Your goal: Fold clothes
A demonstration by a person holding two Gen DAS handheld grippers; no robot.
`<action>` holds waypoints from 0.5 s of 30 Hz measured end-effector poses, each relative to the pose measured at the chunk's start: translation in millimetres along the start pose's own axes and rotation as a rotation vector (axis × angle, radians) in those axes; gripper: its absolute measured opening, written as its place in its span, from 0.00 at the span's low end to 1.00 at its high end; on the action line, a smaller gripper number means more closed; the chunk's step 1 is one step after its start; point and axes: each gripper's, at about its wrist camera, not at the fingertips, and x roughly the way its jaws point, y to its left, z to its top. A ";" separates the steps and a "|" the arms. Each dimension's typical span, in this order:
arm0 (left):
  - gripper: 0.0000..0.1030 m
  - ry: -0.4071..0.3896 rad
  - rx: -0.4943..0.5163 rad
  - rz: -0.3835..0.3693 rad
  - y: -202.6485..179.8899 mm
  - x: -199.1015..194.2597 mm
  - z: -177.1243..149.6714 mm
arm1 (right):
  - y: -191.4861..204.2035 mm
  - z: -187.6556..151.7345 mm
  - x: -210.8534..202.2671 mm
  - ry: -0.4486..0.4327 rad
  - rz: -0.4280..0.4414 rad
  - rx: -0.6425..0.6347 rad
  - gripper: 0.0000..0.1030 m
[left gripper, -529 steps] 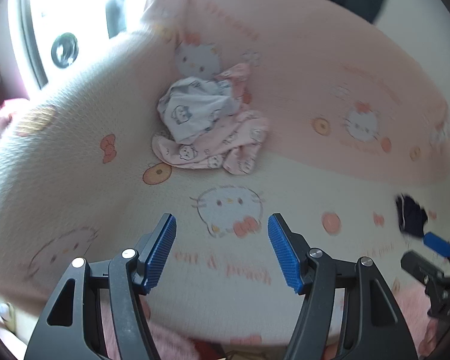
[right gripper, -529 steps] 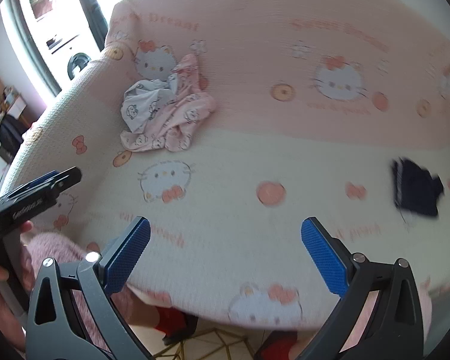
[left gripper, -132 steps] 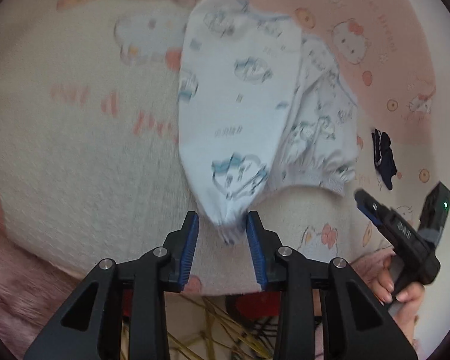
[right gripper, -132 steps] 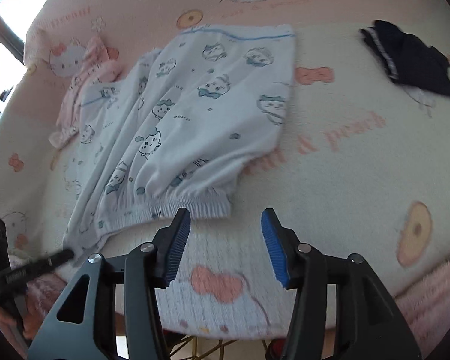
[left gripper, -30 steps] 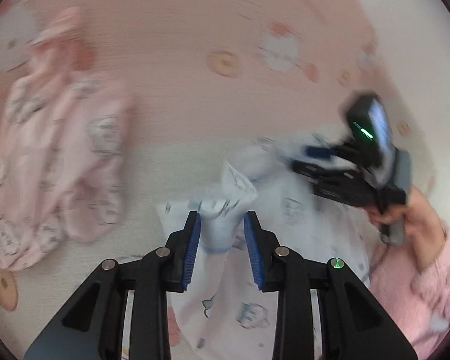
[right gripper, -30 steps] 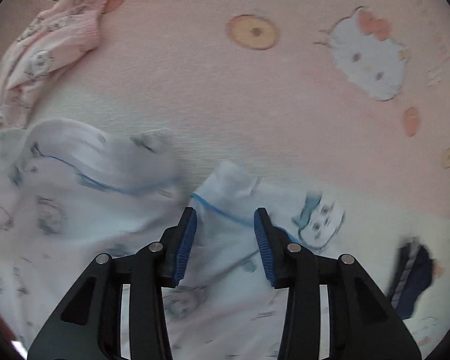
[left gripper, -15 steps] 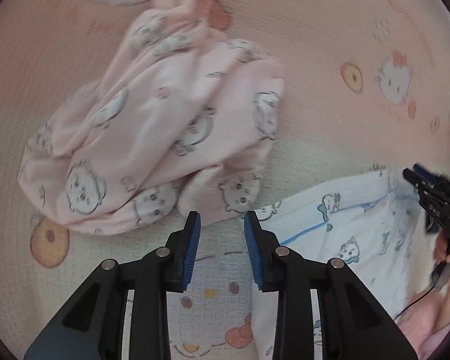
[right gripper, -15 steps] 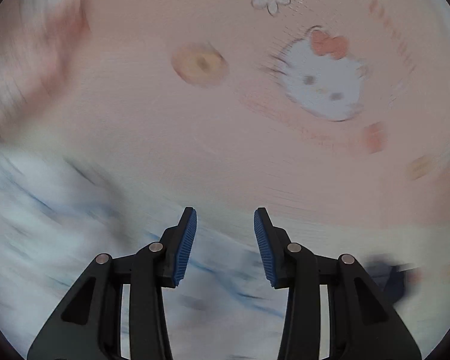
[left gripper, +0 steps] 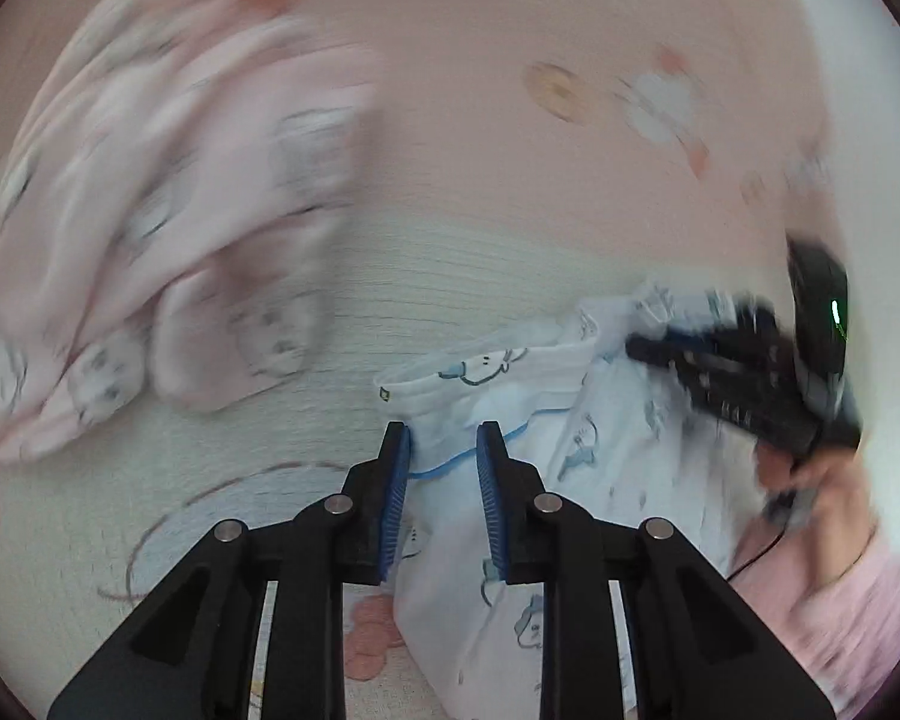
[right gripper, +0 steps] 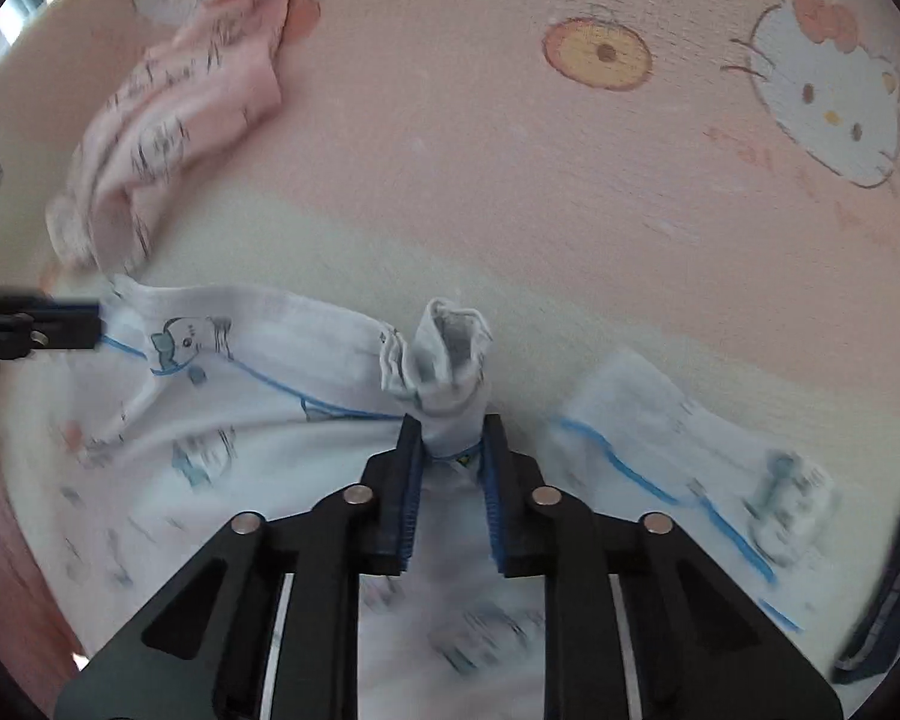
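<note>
white cartoon-print garment (right gripper: pixel 222 420) | rumpled, waistband bunched | pink garment (right gripper: pixel 168 120) crumpled beside

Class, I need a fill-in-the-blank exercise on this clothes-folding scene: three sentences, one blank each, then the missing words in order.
1. The right gripper pinches a bunched fold of the white garment, whose seams are piped in the colour ____.
2. The crumpled garment lying beside the white one, held by neither gripper, is ____ in colour.
3. The blanket beneath the clothes is printed with cartoon ____ faces.

Missing words: blue; pink; cat
</note>
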 end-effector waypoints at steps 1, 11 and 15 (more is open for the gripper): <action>0.23 -0.010 0.000 0.034 -1.4 0.5 -0.4 | -1.3 -4.3 -1.6 0.011 -0.024 -0.013 0.15; 0.04 -0.002 0.044 0.150 -8.3 13.2 -7.2 | -4.0 -11.1 5.1 0.014 -0.064 -0.093 0.26; 0.04 -0.137 0.092 0.260 -13.9 -19.6 -1.7 | -7.6 -1.9 7.2 -0.068 -0.020 -0.056 0.14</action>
